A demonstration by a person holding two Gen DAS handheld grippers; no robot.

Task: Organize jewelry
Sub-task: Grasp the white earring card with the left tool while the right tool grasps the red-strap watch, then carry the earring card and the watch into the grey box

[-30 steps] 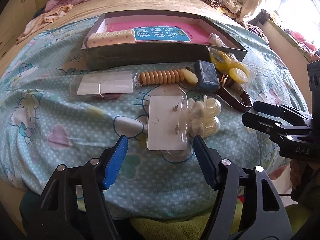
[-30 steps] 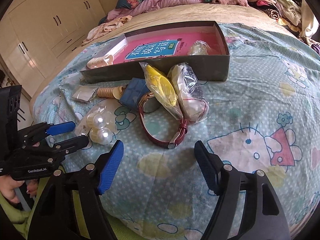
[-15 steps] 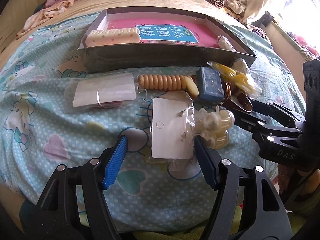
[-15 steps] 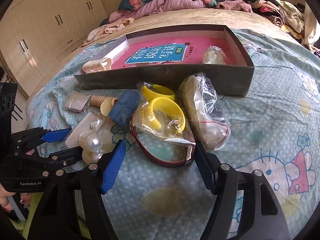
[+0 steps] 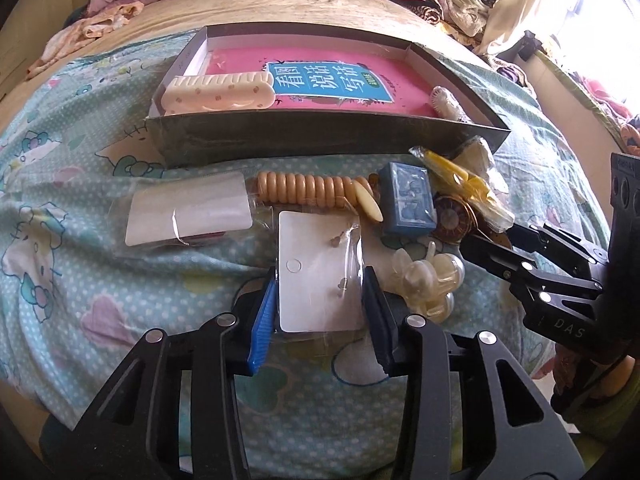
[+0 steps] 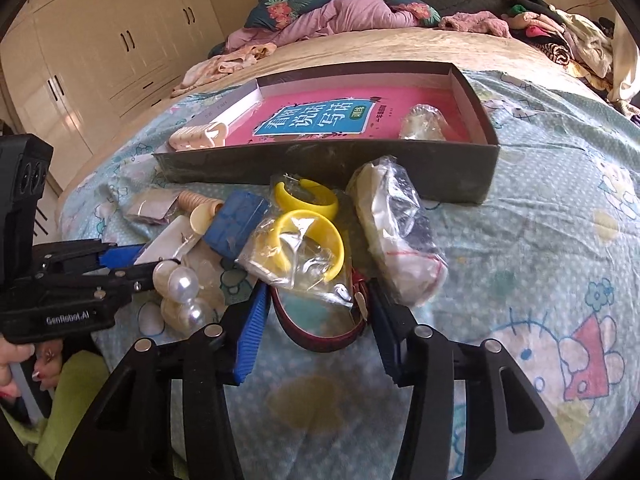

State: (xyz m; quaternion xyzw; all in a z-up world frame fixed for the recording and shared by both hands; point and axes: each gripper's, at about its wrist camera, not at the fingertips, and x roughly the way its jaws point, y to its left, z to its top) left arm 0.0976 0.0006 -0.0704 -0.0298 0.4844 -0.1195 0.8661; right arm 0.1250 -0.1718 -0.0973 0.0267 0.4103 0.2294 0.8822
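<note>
Left tongs (image 5: pixel 320 304) narrow, straddling bagged earring card (image 5: pixel 316 268); slick bag may slip. Right tongs (image 6: pixel 316 312) narrow around watch strap (image 6: pixel 320 336); could snag yellow bangle bag (image 6: pixel 300 248).

both tongs (image 5: pixel 320 314) (image 6: pixel 316 328) are black skeletal frames with silver screws, ribbed blue pads (image 5: pixel 262 328), white "genrobot.ai" and "das" lettering.

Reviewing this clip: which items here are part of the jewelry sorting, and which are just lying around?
Part of the job:
earring card, between the left gripper fingers
dark red bracelet, at the right gripper
yellow bangles
pearl clip
wooden bead bracelet
blue box
tray

Lying about:
clothes pile
wardrobe
</note>
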